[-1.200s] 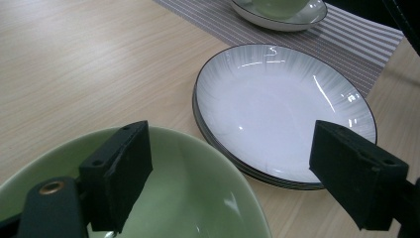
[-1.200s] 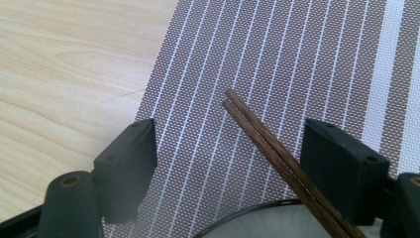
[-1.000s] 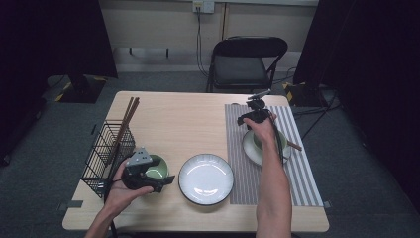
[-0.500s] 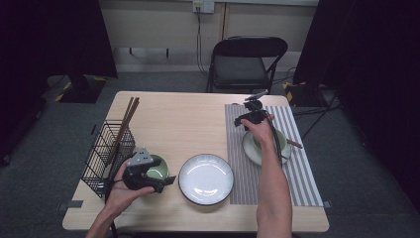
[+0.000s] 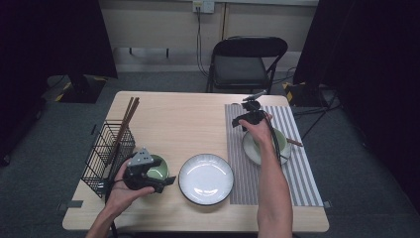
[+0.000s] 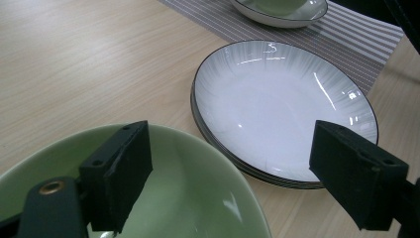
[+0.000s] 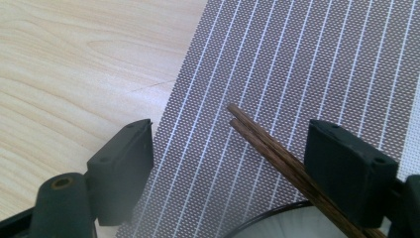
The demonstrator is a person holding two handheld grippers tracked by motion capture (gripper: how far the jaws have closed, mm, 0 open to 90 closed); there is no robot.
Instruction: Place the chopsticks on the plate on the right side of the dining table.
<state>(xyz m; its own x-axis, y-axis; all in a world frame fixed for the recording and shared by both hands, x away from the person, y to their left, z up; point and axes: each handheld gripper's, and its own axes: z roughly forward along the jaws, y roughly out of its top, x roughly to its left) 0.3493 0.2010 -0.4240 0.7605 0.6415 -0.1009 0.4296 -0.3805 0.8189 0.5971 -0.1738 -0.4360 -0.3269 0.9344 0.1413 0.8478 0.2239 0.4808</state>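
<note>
Right gripper [image 7: 230,168] hovers over the striped mat [image 7: 307,64], fingers spread wide, nothing pinched. The chopsticks [image 7: 277,158] lie between the fingers but nearer the right-hand one; their long axis runs from tips at about 10 o'clock down to 4 o'clock, resting on the rim of the plate [image 5: 250,148]. A grasp likely needs the fingers set across that axis. Left gripper [image 6: 230,173] also has its fingers spread, one over the green bowl [image 6: 198,198], just beside the white plate [image 6: 277,104] on the desk [image 5: 188,114].

Two green bowls [image 5: 157,167] [image 5: 273,140] — two plates [image 5: 206,178] [image 5: 250,148] — one rack [image 5: 101,153]
</note>
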